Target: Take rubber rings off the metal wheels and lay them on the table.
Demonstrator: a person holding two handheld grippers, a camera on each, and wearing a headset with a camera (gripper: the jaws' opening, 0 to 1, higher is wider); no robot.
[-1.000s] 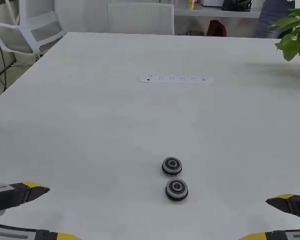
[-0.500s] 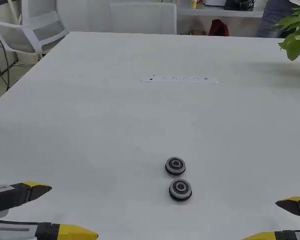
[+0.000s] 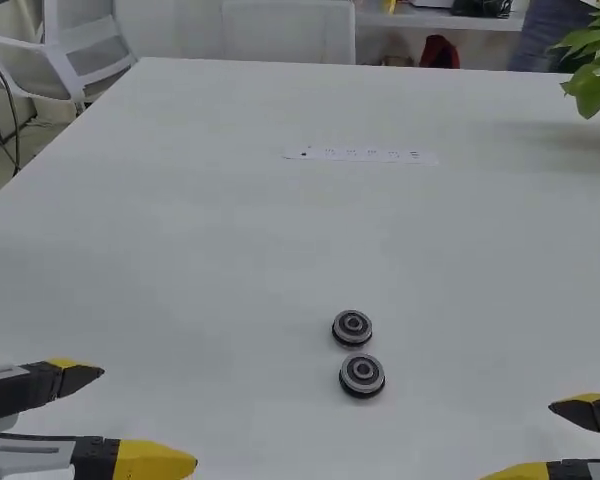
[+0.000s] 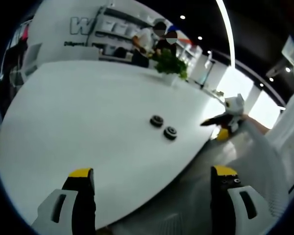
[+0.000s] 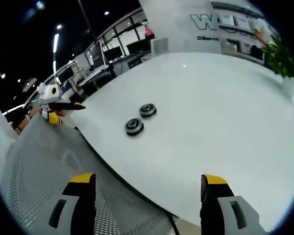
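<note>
Your left claw (image 3: 138,418), black with yellow tips, has its jaws wide apart and holds nothing. Near your edge of the big white surface (image 3: 230,220), one small round metal wheel (image 3: 352,328) sits just beside another (image 3: 362,374). Their black rubber rings (image 3: 342,375) are on, so both are left to do. Your right claw (image 3: 525,440) is apart and empty too. The head view shows a flat white power strip (image 3: 360,154); the left gripper view shows people (image 4: 152,41) behind a green plant (image 4: 170,63).
</note>
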